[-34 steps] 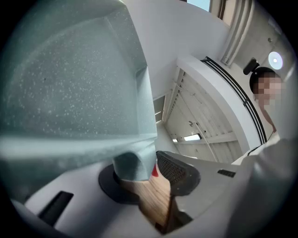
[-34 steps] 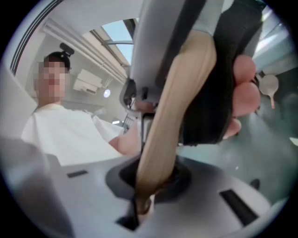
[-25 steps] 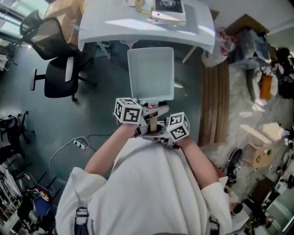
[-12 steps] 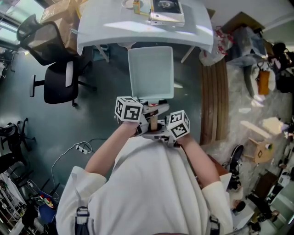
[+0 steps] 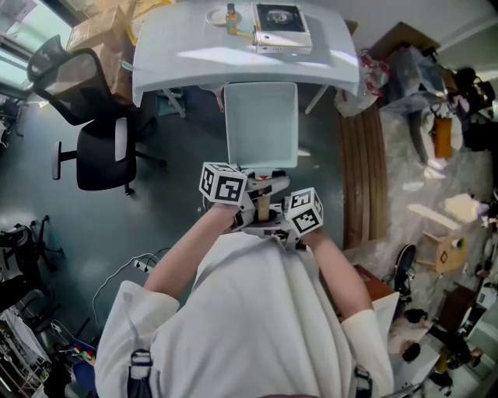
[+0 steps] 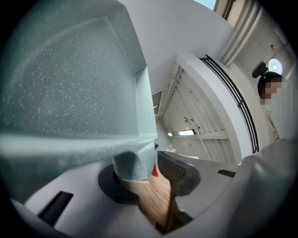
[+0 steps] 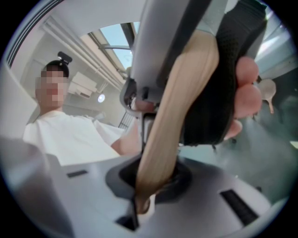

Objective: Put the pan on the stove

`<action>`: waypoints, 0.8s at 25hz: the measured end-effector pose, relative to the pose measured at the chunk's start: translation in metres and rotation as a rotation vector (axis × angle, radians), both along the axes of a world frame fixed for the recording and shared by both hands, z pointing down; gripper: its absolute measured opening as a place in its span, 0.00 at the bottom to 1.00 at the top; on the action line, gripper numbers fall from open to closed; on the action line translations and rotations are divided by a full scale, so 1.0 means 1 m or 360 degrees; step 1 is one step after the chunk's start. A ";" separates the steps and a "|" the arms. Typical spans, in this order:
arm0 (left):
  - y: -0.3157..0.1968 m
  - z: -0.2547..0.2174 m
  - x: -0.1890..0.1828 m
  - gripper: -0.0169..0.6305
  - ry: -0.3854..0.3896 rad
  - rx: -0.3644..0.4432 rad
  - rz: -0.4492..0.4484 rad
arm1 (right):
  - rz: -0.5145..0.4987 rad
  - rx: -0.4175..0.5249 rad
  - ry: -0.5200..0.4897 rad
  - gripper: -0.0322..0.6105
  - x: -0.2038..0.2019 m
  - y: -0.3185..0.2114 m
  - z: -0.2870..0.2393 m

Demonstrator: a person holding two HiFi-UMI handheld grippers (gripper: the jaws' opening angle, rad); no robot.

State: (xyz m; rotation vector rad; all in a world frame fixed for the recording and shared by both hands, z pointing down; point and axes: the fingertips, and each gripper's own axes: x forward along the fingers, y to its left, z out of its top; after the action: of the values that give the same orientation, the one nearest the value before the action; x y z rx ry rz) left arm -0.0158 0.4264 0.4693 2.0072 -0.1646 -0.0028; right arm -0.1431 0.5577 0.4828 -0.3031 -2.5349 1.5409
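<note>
In front of the person's chest, left gripper (image 6: 150,183) is clamped at mid width on the wooden handle (image 6: 156,204), right at the pan's neck. Right gripper (image 7: 156,183), at 4 o'clock from the left one in head view, has narrow jaws pinched on the handle's tail end. Pan (image 5: 261,124) is pale green and square, held in the air, sticking out toward 12 o'clock from both grippers, over dark floor (image 5: 179,202). White table (image 5: 194,47) stands farther at 12 o'clock, with a book (image 5: 282,22) and small bottle (image 5: 231,15) on it. Black office chair (image 5: 89,116) at 10 o'clock.
</note>
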 end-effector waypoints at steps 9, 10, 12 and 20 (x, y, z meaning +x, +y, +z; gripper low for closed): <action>-0.026 0.006 0.002 0.24 -0.0003 -0.0028 -0.0041 | -0.0045 -0.0023 -0.0023 0.12 0.005 -0.023 0.001; -0.030 0.008 0.003 0.24 -0.0010 -0.0026 -0.0047 | -0.0055 -0.0024 -0.0028 0.12 0.006 -0.026 0.002; -0.039 0.011 0.005 0.24 -0.0022 -0.0022 -0.0061 | -0.0075 -0.0023 -0.0039 0.12 0.009 -0.034 0.004; -0.087 0.019 0.024 0.24 -0.0042 -0.0042 -0.0137 | -0.0150 -0.0046 -0.0068 0.12 0.035 -0.077 0.009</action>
State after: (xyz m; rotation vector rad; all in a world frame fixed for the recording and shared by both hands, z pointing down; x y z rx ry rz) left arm 0.0085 0.3394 0.4882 1.9732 -0.2665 -0.0291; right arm -0.1080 0.4809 0.4915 -0.4572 -2.4935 1.5531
